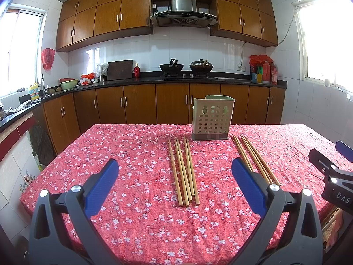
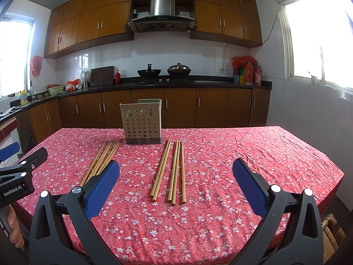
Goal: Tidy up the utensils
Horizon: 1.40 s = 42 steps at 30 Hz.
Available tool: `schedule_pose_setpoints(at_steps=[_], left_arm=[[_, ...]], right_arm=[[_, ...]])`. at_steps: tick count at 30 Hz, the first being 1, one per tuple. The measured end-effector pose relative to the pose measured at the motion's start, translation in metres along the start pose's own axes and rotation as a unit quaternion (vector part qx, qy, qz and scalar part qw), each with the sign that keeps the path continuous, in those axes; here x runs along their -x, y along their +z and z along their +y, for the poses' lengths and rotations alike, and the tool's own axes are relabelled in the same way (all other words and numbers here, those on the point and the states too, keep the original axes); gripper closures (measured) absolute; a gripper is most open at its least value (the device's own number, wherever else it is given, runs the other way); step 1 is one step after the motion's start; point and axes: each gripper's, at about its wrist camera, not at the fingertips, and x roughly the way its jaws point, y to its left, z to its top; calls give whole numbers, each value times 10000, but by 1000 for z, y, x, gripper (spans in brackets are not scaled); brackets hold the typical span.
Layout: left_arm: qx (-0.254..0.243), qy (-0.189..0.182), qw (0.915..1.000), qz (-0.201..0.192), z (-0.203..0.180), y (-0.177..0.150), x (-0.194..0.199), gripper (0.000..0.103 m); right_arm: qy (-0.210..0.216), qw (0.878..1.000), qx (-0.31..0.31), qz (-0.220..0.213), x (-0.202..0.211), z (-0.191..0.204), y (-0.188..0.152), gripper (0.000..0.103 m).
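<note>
Closest to my lenses, both tools hang above the near edge of the surface [image 1: 136, 154], which is draped in a red cloth with small white blossoms; my left hand-held gripper [image 1: 175, 183] has its blue pads [image 1: 101, 190] spread wide with nothing between them, and my right hand-held gripper [image 2: 176, 184] is spread the same way, equally bare; from the right wrist I see the left tool's black body at the left border, with the operator's fingers [image 2: 13, 227] wrapped under it; from the left wrist the right tool juts in at the right border.

Ahead of the left hand-held gripper lies the left bundle of chopsticks [image 1: 184, 170], bare wood, side by side and pointing away from me; ahead of the right hand-held gripper lies the right bundle of chopsticks [image 2: 169, 170], also lengthwise; the two bundles are well apart; I cannot count the sticks for certain.

Past their far tips, between the two bundles, stands the utensil holder [image 1: 211, 118], a beige perforated box on a grey base, upright, with a pale green part rising behind it; beyond the surface I see brown cabinets, a dark counter [image 1: 231, 80] with two woks [image 1: 186, 67], and a steel range hood [image 1: 183, 11].
</note>
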Motion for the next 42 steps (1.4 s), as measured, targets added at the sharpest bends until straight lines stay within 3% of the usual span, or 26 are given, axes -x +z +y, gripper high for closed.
schedule_pose_setpoints(at_steps=[42], left_arm=[[1, 0, 10000, 13, -3, 0, -2, 4]], right_arm=[[1, 10000, -14, 8, 0, -1, -1, 2]])
